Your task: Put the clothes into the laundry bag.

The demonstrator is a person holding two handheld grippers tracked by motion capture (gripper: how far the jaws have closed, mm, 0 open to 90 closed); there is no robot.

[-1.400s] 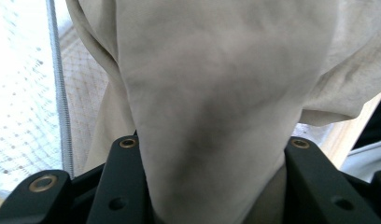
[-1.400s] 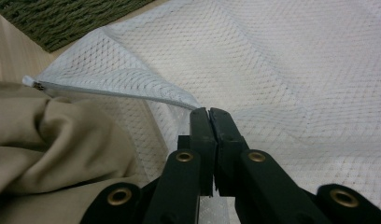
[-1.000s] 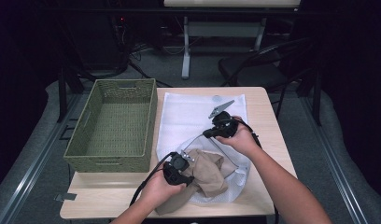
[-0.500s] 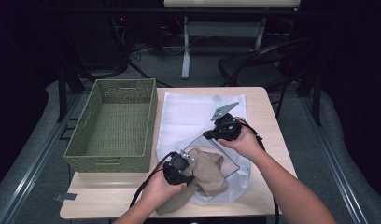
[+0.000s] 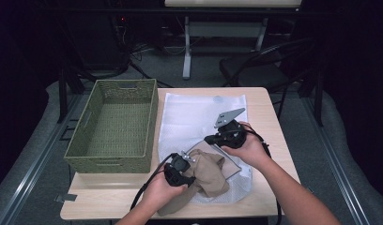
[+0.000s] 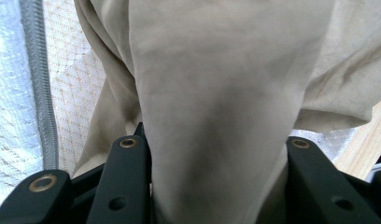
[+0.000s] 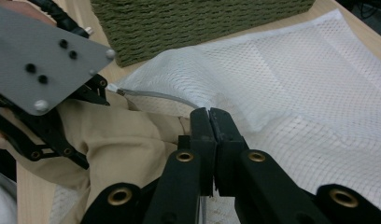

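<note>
Loading: a beige garment (image 5: 209,174) is being fed into a white mesh laundry bag (image 5: 199,117) on the wooden table (image 5: 267,122).
Garment, location: at the near end of the bag, partly inside its opening, partly spilling over the near table edge beside the person's left hand (image 5: 157,194).
Garment, detail: soft, crumpled cloth; in the left gripper view a thick fold (image 6: 216,116) rises between the two black jaws.
Left gripper (image 5: 179,168): clamped on that fold of the garment, jaws set wide around the bunched cloth.
Right gripper (image 5: 213,139): jaws pressed together, pinching the bag's upper mesh layer at the zip edge (image 7: 156,97) and lifting it to keep the mouth open.
Bag, state: flat on the table, far end lying smooth, zip undone at the near end.
Basket (image 5: 115,125): green woven, empty, just left of the bag; not touched.
Risk, mouth closing: judged likely if the thin mesh slips from the right jaws; the garment would then bunch against the outside.
Risk, snagging: cloth may catch on the zip teeth if pushed in at an angle.
Risk, bag sliding: a hard push from the left gripper could shove the light bag across the table.
Risk, partial load: the trailing cloth near the table edge may stay outside.
</note>
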